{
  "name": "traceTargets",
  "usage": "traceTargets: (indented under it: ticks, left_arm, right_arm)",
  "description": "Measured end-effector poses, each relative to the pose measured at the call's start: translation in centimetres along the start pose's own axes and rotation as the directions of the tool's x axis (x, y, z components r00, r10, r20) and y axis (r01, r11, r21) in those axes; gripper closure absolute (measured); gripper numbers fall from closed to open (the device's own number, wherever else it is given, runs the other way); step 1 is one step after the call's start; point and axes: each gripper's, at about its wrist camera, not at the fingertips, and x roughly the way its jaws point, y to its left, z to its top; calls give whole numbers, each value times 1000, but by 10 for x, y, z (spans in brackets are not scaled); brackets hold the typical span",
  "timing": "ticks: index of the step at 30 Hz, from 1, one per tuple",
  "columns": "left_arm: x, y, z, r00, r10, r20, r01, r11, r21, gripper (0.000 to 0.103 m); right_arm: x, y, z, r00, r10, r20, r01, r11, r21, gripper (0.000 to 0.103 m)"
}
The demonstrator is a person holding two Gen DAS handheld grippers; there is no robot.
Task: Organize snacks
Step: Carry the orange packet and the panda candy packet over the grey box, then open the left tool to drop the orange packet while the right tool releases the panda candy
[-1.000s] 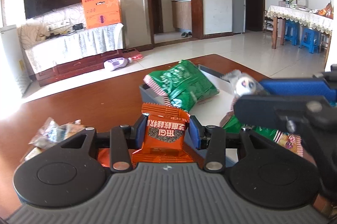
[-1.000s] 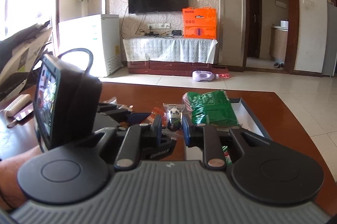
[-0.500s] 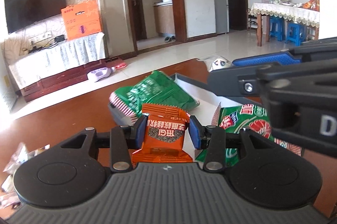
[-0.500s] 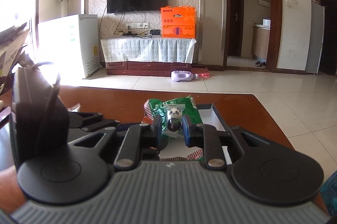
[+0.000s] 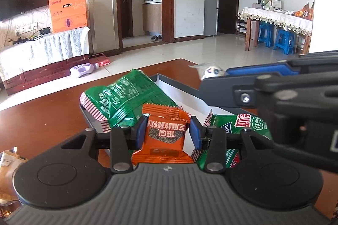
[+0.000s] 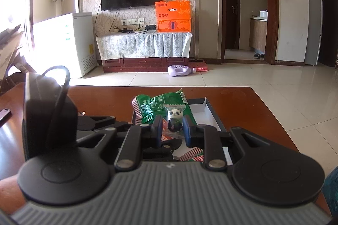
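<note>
My left gripper (image 5: 166,129) is shut on an orange snack packet (image 5: 163,136) and hangs over the near end of a shallow white-floored box (image 5: 181,98). A green bag (image 5: 124,98) lies across the box's left end, and another green bag (image 5: 243,125) lies on the right. In the right wrist view my right gripper (image 6: 172,128) is shut on a small clear packet with a panda sweet (image 6: 175,117), above the same box (image 6: 202,110) and the green bag (image 6: 160,106). From the left wrist view the right gripper (image 5: 213,77) reaches in from the right with the panda packet (image 5: 211,72).
The box sits on a dark brown wooden table (image 5: 46,117) whose far edge drops to a tiled floor. Loose wrapped snacks (image 5: 8,163) lie at the table's left. The left gripper's body (image 6: 48,117) fills the left of the right wrist view.
Both grippers have moved over the box, each keeping its packet. The loose snacks slid off to the left edge of the left wrist view, and the box came closer.
</note>
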Motion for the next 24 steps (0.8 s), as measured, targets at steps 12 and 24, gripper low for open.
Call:
traceTargets:
  ticks: [12, 24]
  left_arm:
    - [23, -5, -4, 996, -85, -7, 85, 996, -39, 54]
    - [33, 7, -12, 997, -76, -8, 75, 996, -47, 37]
  right_arm:
    - [6, -4, -2, 1000, 2, -24, -1, 1000, 26, 79]
    - [10, -9, -5, 999, 11, -39, -10, 999, 39, 79]
